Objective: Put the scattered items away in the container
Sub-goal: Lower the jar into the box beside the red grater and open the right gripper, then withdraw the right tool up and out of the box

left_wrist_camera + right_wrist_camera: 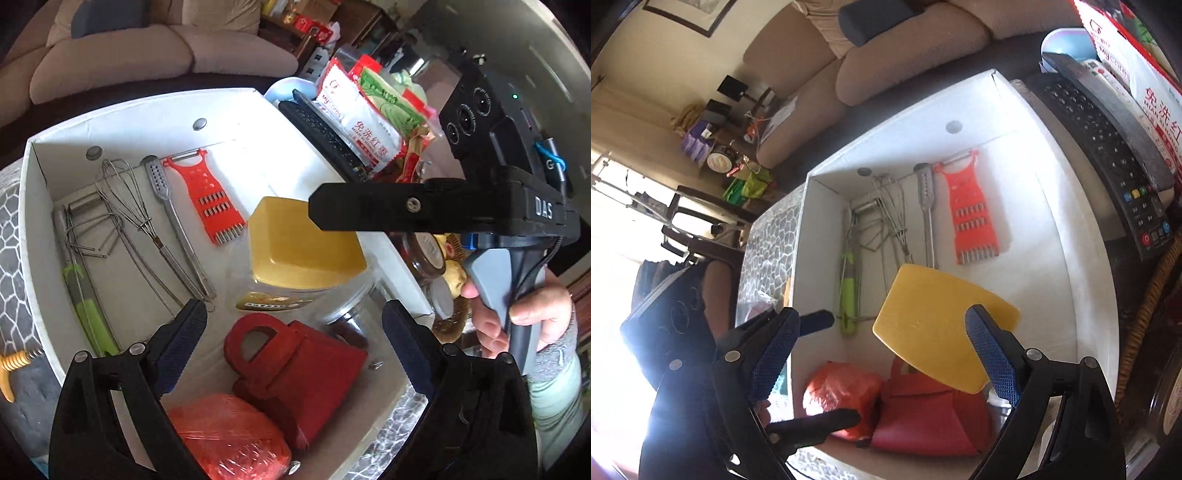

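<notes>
A white box (122, 122) (1082, 266) holds several items: a clear jar with a yellow lid (303, 243) (942, 332), a red pouch (295, 365) (923, 413), a red-orange wrapped bundle (229, 432) (838, 387), a red grater (207, 195) (971, 214), a whisk (125, 206), a grey tool (166, 195) and a green-handled tool (88, 310). My left gripper (295, 343) is open and empty above the pouch. My right gripper (882, 354) is open and empty above the jar; it also shows in the left wrist view (406, 206).
A black remote (325, 136) (1108, 162), snack packets (365, 122) and jars (428, 254) crowd the table right of the box. A yellow corkscrew (11, 365) lies left of the box on the patterned tabletop (768, 251). A sofa (147, 48) stands behind.
</notes>
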`<state>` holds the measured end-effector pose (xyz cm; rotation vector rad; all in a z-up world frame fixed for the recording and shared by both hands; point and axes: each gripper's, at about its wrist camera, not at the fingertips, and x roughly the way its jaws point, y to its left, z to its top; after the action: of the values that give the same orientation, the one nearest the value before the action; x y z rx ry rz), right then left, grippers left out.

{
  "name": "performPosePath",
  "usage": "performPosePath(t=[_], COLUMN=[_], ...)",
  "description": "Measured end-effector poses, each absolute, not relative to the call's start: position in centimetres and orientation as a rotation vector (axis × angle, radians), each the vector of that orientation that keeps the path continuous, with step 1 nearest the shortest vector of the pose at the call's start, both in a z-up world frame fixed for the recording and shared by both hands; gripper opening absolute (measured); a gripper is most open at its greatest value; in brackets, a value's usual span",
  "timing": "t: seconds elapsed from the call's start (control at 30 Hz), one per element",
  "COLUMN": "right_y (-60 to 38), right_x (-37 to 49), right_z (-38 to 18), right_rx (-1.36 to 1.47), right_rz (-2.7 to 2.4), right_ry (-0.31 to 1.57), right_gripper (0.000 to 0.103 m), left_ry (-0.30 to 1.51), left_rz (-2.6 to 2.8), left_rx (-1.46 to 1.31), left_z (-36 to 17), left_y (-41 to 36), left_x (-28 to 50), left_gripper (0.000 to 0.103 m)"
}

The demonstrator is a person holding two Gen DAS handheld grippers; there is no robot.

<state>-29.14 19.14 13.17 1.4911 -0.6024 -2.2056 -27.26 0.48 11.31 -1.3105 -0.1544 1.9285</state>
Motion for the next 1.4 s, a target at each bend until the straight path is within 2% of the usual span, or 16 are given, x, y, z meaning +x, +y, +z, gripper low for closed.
performPosePath(t=[0.07,0.2,0.4,0.47,0.7,0.9,1.03,1.2,1.27,1.4], right_y=[19.3,19.6,20.2,20.3,20.7,22.3,23.3,27.8,29.0,29.3], right_x=[-29.3,-30.4,-30.9,-30.9,-30.4,-29.5,-26.9,-24.5,-24.4,-24.0], right_z=[13.3,13.2,11.6,10.3,11.1,13.5,15.9,17.5,17.4,17.0], right_rx=[1.505,1.59,1.725,1.783,1.693,1.521,1.354,1.185,1.204,1.203], right_rz=[-2.24,-2.393,-2.393,-2.353,-2.443,-2.445,-2.432,-2.465,-2.466,-2.417], right_ry=[-0.566,-0.326,-0.224,-0.245,-0.181,-0.408,-0.554,-0.765,-0.778,-0.789], right_gripper=[0.094,0.094,0.095,0.094,0.094,0.094,0.094,0.097,0.097,0.097], left_ry=[-0.163,-0.212,-0.295,-0.301,-0.388,-0.483,-0.392,-0.466,-0.503,-0.447], left_rz=[1.941,1.958,1.98,1.988,1.982,1.956,1.96,1.912,1.874,1.867], left_rx=[-1.312,-1.357,-1.372,-1.389,-1.422,-1.431,-1.382,-1.416,-1.452,-1.494], left_z=[11.3,10.5,10.2,9.8,8.9,8.6,9.6,8.6,7.6,6.2], left_y=[0.5,0.4,-0.5,-0.7,-1.2,0.8,4.2,6.5,7.1,8.8], left_x=[-27.2,-28.2,-29.1,-29.3,-30.6,-32.8,-34.8,-37.5,-38.5,-39.8], left_gripper=[0.099,0.099,0.1,0.1,0.101,0.101,0.103,0.103,0.103,0.103])
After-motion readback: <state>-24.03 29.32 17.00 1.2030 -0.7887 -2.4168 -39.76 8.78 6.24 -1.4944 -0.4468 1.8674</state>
